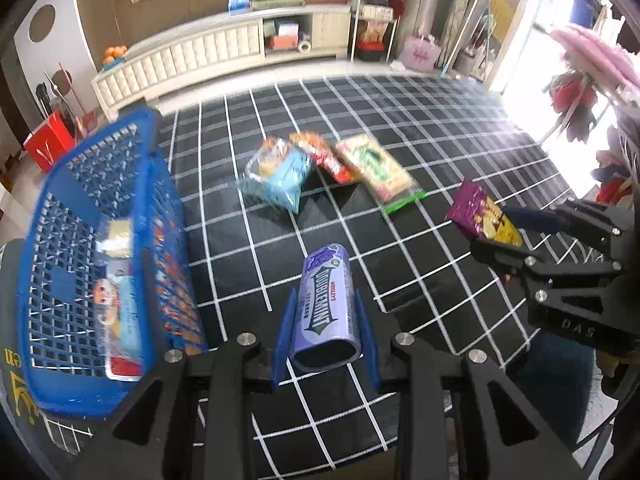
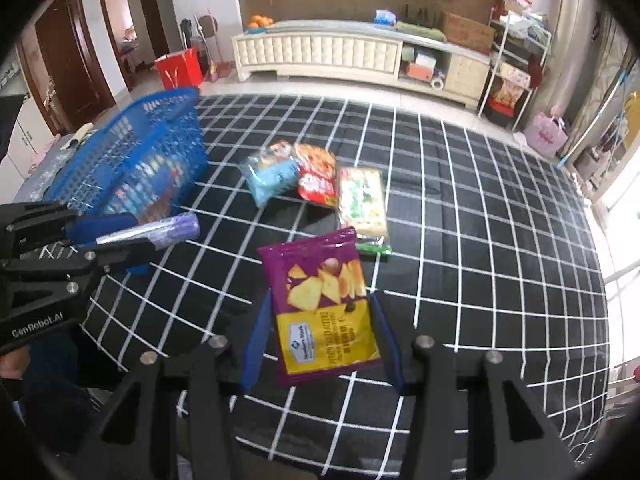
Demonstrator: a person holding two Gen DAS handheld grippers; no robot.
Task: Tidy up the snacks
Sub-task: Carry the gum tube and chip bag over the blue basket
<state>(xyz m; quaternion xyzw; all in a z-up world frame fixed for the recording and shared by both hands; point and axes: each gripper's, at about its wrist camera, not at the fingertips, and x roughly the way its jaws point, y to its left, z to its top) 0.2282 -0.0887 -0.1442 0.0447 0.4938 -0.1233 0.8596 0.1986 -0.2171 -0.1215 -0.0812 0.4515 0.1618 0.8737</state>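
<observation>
Left tongs (image 1: 325,322) clamped on Doublemint gum bottle (image 1: 326,306) – rigid, slick, light. Right tongs (image 2: 320,334) pinching purple chip bag (image 2: 320,304) – soft, crushable; grip edges.

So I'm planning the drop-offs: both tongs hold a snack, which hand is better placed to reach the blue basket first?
Left, probably. The left tongs, clamped on the purple gum tin, sit right beside the blue basket. The right tongs, holding the purple chip bag, are farther away, with the left tongs between them and the basket.
</observation>
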